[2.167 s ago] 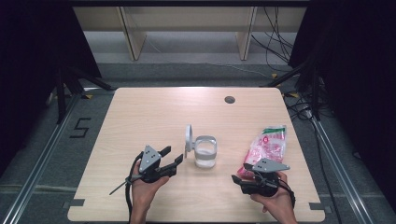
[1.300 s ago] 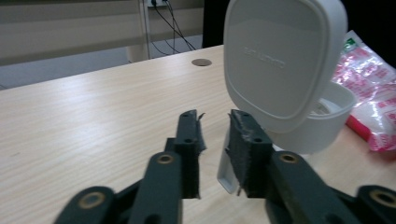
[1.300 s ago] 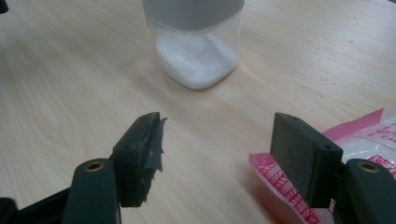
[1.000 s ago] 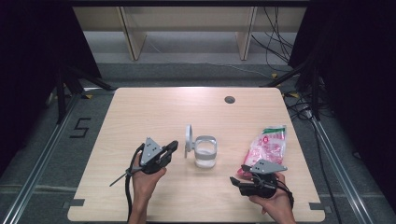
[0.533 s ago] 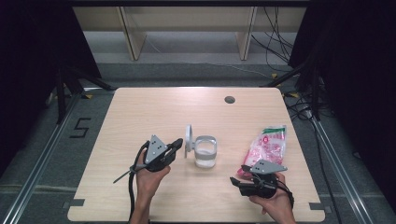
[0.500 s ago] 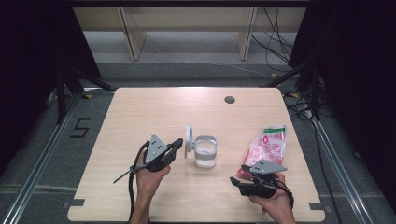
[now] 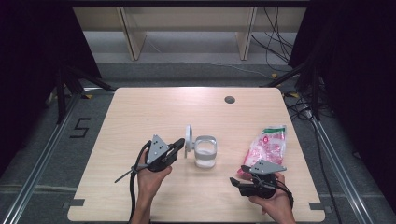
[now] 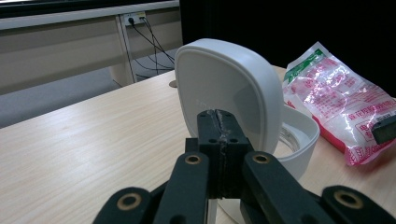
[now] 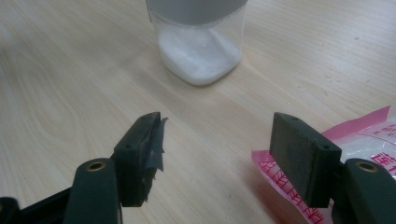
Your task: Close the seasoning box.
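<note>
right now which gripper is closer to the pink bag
Right. The right gripper sits at the near end of the pink bag; the left gripper is across the table, by the container's lid.

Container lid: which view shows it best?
Left gripper view: the white hinged lid stands open, its underside large and sharp behind the shut left gripper. High view shows it small and edge-on; right gripper view gives the container's body.

Jar cut off by the top edge in the right gripper view, rim and lid unseen. Pink bag cropped at lower right there, print too blurred to read. Jar's body mostly hidden behind upright lid in the left gripper view.
</note>
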Demonstrator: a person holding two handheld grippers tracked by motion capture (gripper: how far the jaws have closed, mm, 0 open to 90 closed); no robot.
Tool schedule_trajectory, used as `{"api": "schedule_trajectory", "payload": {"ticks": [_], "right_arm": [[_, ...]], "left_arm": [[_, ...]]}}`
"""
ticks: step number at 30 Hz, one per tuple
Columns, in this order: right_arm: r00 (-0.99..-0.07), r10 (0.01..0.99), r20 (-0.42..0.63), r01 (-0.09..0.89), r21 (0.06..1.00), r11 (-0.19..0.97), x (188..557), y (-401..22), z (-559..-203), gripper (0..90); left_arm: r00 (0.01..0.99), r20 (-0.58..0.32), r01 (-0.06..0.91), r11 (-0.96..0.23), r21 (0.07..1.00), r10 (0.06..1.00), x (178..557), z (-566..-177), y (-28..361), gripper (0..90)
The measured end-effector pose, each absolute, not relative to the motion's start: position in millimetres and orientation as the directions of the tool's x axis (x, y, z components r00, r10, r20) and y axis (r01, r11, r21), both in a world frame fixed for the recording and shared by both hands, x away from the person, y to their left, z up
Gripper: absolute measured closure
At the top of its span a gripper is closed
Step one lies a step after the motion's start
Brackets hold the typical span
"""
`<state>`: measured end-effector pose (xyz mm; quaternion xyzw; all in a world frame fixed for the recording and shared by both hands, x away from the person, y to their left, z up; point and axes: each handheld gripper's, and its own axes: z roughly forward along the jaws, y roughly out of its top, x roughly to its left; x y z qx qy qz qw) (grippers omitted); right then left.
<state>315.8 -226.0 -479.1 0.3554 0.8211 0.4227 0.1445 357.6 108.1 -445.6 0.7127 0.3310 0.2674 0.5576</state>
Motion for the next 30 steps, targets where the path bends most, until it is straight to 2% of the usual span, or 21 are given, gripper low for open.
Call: {"api": "schedule_trajectory", "payload": {"ticks": [6, 7, 16, 18, 30], "right_arm": [[-0.710, 0.702, 0.060, 0.455, 0.800, 0.391, 315.9, -225.5, -479.9, 35.4], [-0.695, 0.713, 0.088, 0.481, 0.795, 0.371, 314.0, -224.6, -479.7, 35.3], [-0.712, 0.700, 0.063, 0.457, 0.798, 0.393, 316.4, -224.9, -480.4, 35.3], [-0.729, 0.681, 0.066, 0.452, 0.793, 0.408, 317.7, -225.5, -480.5, 35.3], [-0.707, 0.704, 0.068, 0.464, 0.796, 0.389, 315.7, -224.7, -480.1, 35.4]], "left_arm": [[0.645, 0.029, 0.160, -0.171, 0.972, 0.764, 358.2, -444.2, 106.3, 89.1], [0.644, 0.026, 0.160, -0.169, 0.973, 0.764, 357.9, -443.8, 105.5, 89.0], [0.644, 0.031, 0.158, -0.173, 0.972, 0.764, 357.2, -442.6, 104.8, 89.0], [0.659, 0.058, 0.119, -0.181, 0.976, 0.750, 360.0, -442.0, 104.4, 89.1], [0.661, 0.067, 0.117, -0.191, 0.975, 0.748, 358.0, -438.4, 97.9, 89.0]]}}
